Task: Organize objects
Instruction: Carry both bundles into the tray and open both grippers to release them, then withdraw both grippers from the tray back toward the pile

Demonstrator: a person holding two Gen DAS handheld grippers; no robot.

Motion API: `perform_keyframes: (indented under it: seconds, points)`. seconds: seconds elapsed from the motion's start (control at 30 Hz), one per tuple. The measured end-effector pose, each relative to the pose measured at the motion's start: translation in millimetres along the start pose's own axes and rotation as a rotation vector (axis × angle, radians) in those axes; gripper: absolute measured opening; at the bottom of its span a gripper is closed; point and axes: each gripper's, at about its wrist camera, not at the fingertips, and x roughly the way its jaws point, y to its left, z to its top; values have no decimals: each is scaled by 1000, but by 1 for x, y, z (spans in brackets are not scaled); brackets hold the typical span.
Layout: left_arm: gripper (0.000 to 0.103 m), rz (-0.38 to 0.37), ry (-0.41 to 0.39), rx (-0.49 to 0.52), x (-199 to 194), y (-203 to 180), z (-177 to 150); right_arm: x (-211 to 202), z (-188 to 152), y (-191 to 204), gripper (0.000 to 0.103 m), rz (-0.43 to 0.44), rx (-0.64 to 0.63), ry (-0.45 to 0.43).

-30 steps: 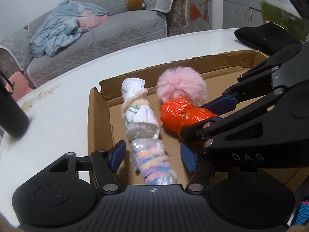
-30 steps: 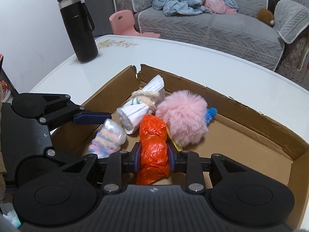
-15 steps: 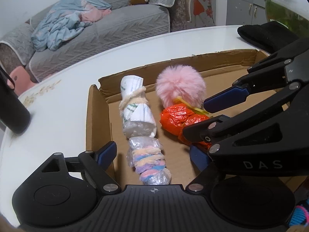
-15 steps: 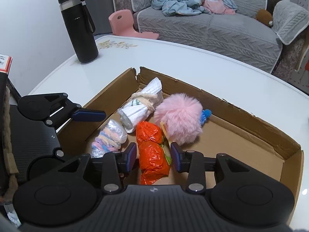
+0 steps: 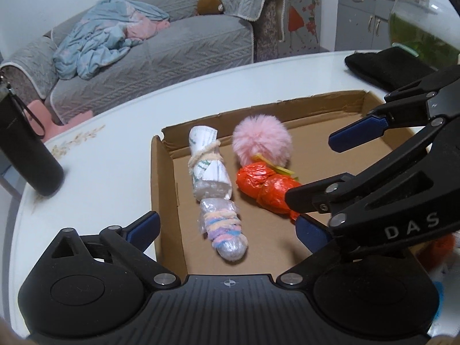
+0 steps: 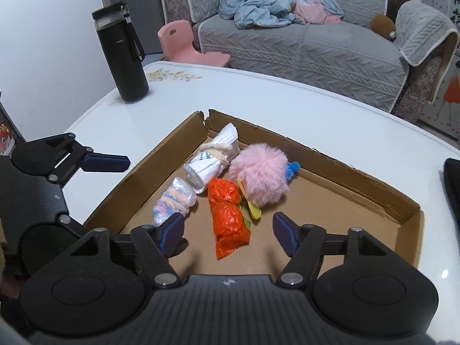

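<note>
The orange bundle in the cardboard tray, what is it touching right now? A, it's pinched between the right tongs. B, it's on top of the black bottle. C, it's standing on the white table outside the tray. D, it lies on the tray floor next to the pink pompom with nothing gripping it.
D: the orange bundle lies flat in the cardboard tray beside the pink pompom, and the right tongs stand open, clear of it.

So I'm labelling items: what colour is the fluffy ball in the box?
The fluffy ball is pink, with a small blue tuft; clearest in the right wrist view.
</note>
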Motion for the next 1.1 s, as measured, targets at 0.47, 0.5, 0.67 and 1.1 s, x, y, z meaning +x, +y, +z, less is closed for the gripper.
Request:
perform_keyframes:
  seconds: [0.47, 0.5, 0.67, 1.1]
  points:
    - [102, 48, -168, -146, -117, 10, -83, -104, -90, 16, 88, 21, 74, -205]
    - [102, 53, -176, -163, -123, 8, -94, -110, -103, 18, 90, 17, 76, -223]
    - [102, 68, -198, -251, -145, -4, -155, -117, -161, 29, 92, -5, 93, -272]
    - [102, 65, -199, -169, -128, -68, -213, -82, -224, 53, 94, -25, 0, -278]
